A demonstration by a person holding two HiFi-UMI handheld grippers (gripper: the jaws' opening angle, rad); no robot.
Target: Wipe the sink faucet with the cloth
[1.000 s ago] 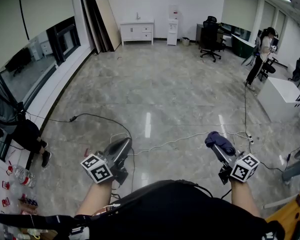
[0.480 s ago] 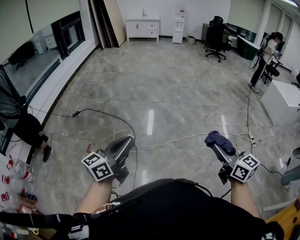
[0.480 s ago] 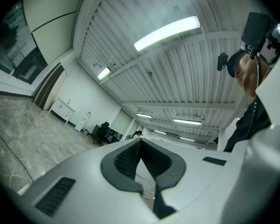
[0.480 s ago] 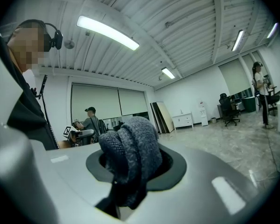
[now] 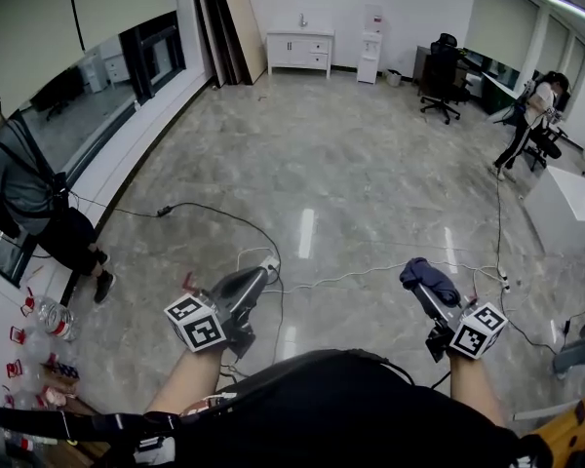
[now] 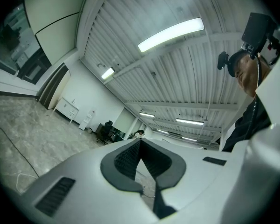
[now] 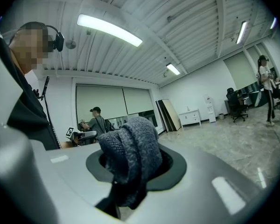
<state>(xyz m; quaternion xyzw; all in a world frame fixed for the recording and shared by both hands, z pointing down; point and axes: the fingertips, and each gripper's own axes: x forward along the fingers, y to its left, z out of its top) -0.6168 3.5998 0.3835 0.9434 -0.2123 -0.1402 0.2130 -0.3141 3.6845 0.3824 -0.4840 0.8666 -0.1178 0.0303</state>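
My right gripper is held low at the right of the head view, shut on a bunched dark blue-grey cloth. In the right gripper view the knitted cloth bulges up from between the pads of that gripper. My left gripper is at the lower left, jaws shut with nothing between them; its pads meet at the tips. Far off by the back wall stands a white cabinet with a small upright fitting on top, too small to make out.
Cables trail over the glossy stone floor in front of me. A person stands at the left by the window wall, another at the right near a white table. Boards lean on the back wall; an office chair stands beyond.
The head view has swung left and drawn nearer the back wall, showing more of the person at the left. Both grippers keep their pose; the cloth stays held.
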